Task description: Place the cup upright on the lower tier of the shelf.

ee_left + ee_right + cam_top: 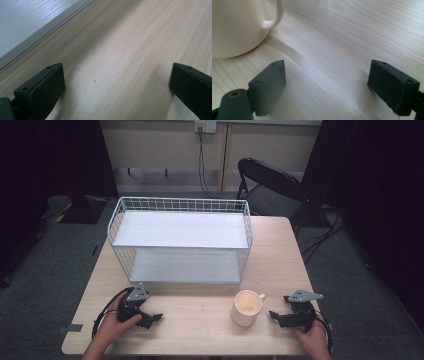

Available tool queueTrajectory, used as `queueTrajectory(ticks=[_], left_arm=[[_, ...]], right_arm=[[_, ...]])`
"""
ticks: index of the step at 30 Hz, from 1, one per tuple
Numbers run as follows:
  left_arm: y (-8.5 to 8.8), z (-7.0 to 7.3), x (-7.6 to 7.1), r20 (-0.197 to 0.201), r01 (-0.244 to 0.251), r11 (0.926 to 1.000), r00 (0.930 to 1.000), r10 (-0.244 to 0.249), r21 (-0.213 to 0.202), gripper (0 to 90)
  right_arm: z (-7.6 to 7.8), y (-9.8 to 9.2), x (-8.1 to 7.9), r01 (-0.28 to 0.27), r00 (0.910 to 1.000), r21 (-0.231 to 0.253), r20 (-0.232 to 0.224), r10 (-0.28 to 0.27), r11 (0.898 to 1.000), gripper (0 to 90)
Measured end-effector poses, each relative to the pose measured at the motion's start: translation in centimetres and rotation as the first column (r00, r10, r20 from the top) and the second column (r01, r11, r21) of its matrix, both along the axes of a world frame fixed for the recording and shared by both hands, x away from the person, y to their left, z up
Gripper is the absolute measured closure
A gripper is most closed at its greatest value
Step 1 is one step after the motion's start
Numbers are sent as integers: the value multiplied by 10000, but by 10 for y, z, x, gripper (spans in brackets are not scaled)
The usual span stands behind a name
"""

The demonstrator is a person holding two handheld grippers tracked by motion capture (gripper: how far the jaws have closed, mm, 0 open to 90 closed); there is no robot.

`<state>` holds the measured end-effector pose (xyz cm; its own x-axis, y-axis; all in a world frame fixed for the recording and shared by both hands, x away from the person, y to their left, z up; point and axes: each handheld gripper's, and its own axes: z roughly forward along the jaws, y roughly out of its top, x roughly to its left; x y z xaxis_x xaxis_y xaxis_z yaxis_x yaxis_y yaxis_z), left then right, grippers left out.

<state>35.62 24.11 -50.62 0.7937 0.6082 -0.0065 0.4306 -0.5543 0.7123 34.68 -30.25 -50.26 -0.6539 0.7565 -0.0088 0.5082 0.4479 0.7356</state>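
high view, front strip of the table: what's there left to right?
left gripper → cream mug → right gripper

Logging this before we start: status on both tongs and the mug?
Left tongs open, empty. Right tongs open, beside mug. Mug upright, untouched. Wire shelf behind.

Place: you're looking at a recording lab or studio room.
Evidence: black curtains (380, 195) on both sides, grey carpet (50, 265), folding chair (270, 182), wall socket (205, 126), lone wooden bench (200, 320).
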Motion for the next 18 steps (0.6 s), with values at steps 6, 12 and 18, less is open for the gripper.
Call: queueTrajectory(ticks=[6,12,18], left_arm=[[0,0,0,-6,2,10000,10000,-2,13,0],[0,0,0,-25,7,10000,10000,-7,32,0],[0,0,0,-3,-4,10000,10000,4,0,0]], right_arm=[[0,1,-1,214,9998,20,3,-214,9998,145],[1,3,0,288,9996,3,-51,-288,9996,190],[12,5,-3,42,9998,299,174,-47,9995,215]])
